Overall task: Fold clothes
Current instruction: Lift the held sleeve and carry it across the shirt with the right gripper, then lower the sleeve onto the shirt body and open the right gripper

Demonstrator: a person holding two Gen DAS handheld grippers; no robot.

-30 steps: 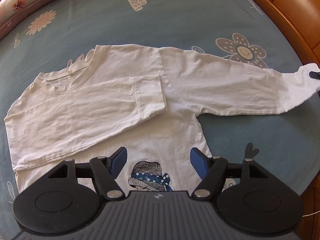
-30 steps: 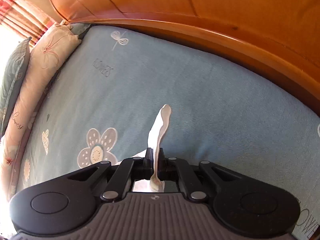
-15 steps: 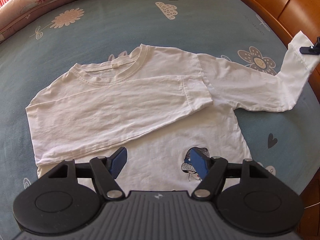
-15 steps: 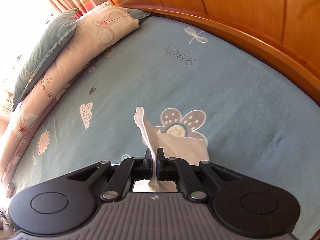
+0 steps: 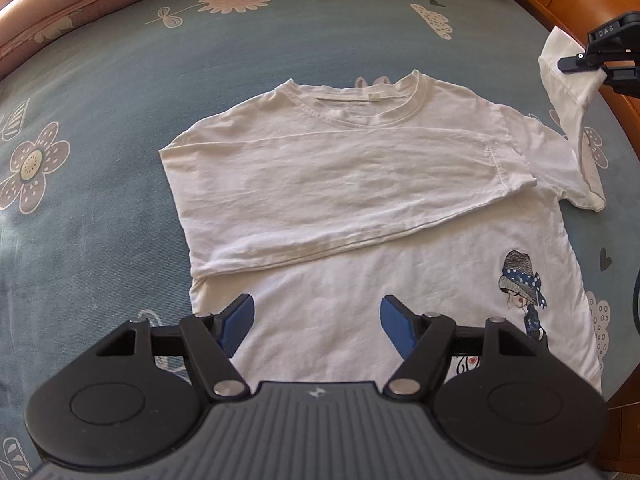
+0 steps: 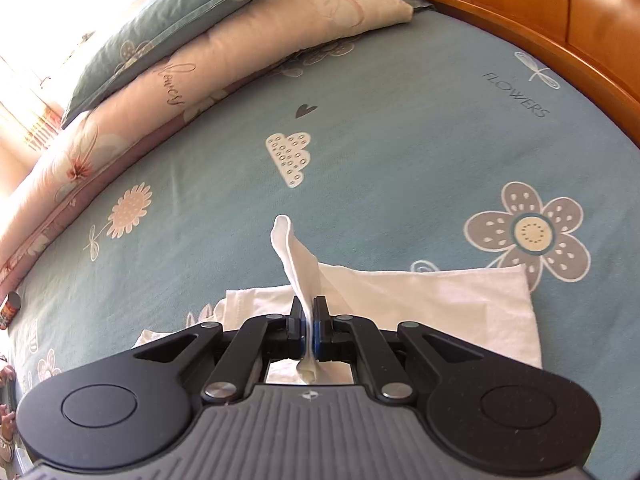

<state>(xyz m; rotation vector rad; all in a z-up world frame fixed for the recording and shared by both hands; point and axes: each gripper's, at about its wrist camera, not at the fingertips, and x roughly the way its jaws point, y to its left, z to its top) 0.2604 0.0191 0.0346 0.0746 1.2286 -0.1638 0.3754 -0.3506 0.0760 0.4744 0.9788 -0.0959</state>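
Item: white long-sleeved shirt, lying face up on the bed, which wears a blue flowered sheet.

Sleeves: one sleeve already lies folded across the chest. The other sleeve is lifted off the sheet by its cuff.

Your right gripper: fingers closed tight on that cuff, with the fabric standing up between them.

Your left gripper: fingers spread wide, holding nothing, above the shirt's lower body.

Step in hand: the second sleeve fold, by my reading.

Next move calls for: carrying the cuff across the chest onto the first sleeve, laying it flat, then releasing. Watch for bunching at the shoulder.
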